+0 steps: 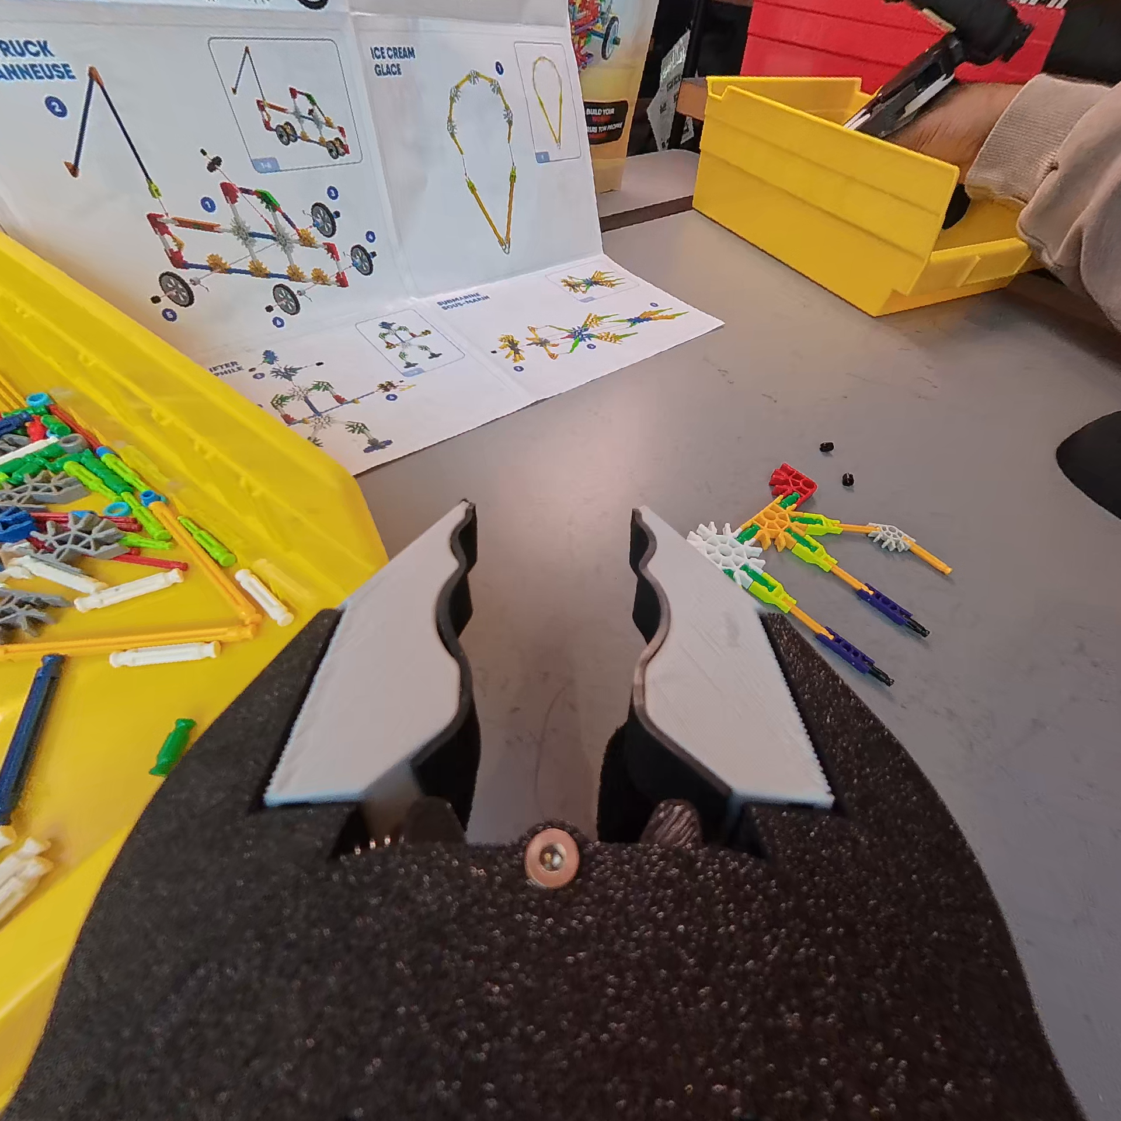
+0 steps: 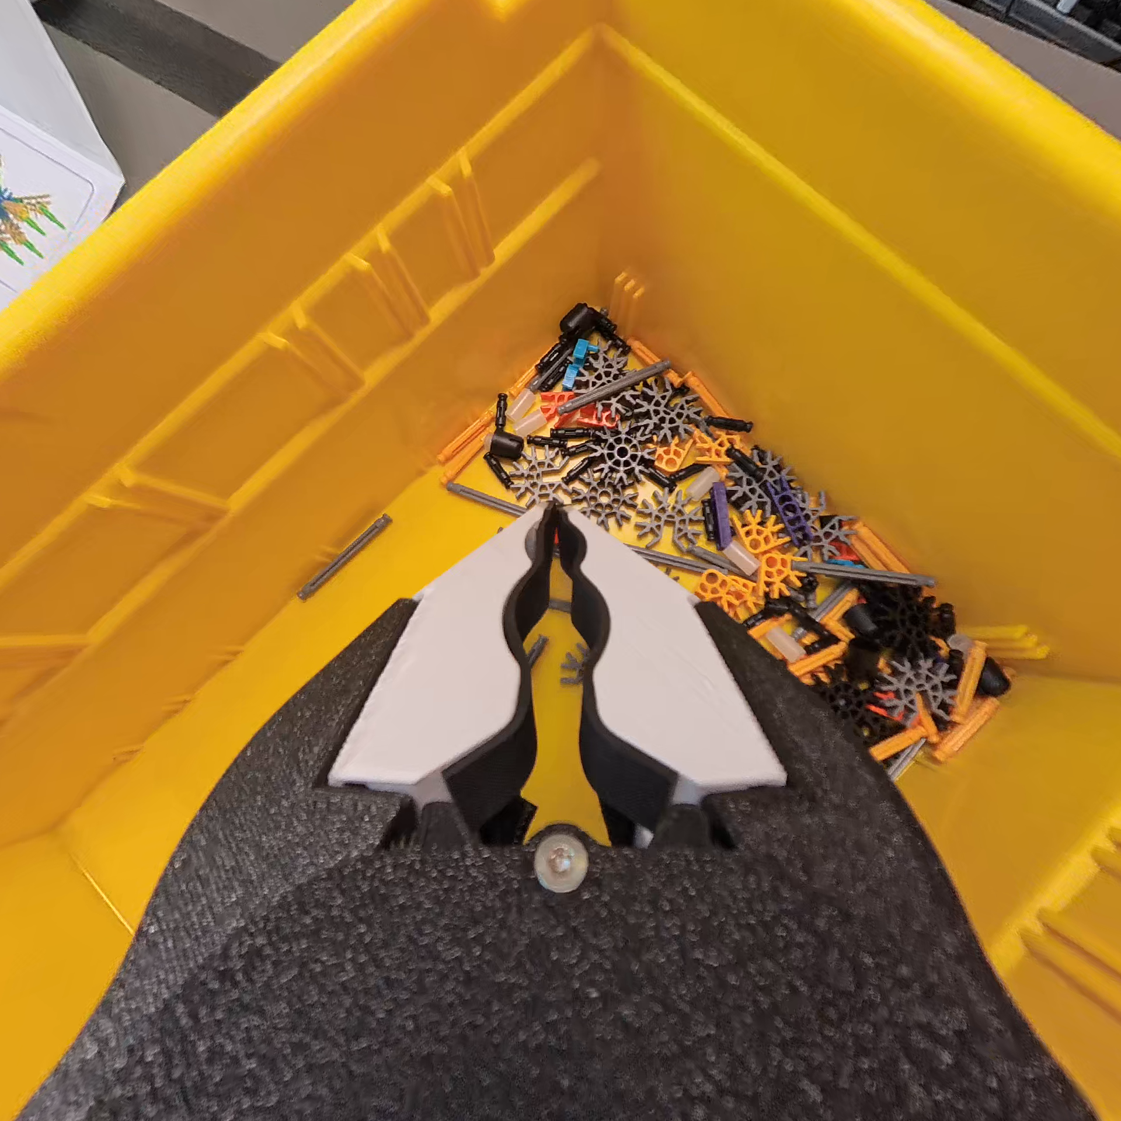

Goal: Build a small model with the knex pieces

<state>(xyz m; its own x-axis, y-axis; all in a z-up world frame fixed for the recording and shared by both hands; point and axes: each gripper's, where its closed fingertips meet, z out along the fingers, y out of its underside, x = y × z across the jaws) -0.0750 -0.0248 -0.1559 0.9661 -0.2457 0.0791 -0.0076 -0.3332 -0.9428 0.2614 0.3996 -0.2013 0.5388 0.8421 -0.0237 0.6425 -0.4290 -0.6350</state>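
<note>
Left gripper (image 1: 552, 528) jaws apart over bare grey tabletop (image 1: 910, 388), small multicoloured rod-and-connector assembly (image 1: 807, 546) right of it; right gripper (image 2: 555, 515) tips together, apparently empty, inside deep yellow plastic bin (image 2: 788, 242), by grey snowflake connector (image 2: 540, 479) mid-frame

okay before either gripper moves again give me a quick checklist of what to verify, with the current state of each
1. Left gripper open, nothing between its fingers: ok.
2. Left gripper apart from the half-built toy figure on the grey table: ok, the figure lies to its right.
3. Right gripper inside the right yellow bin, fingertips together at the pile of connectors: ok.
4. Right gripper actually holding a piece: cannot tell, the tips hide it.
5. Left yellow bin of rods within view beside the left gripper: ok.
6. Instruction sheet propped up and visible: ok.
</note>
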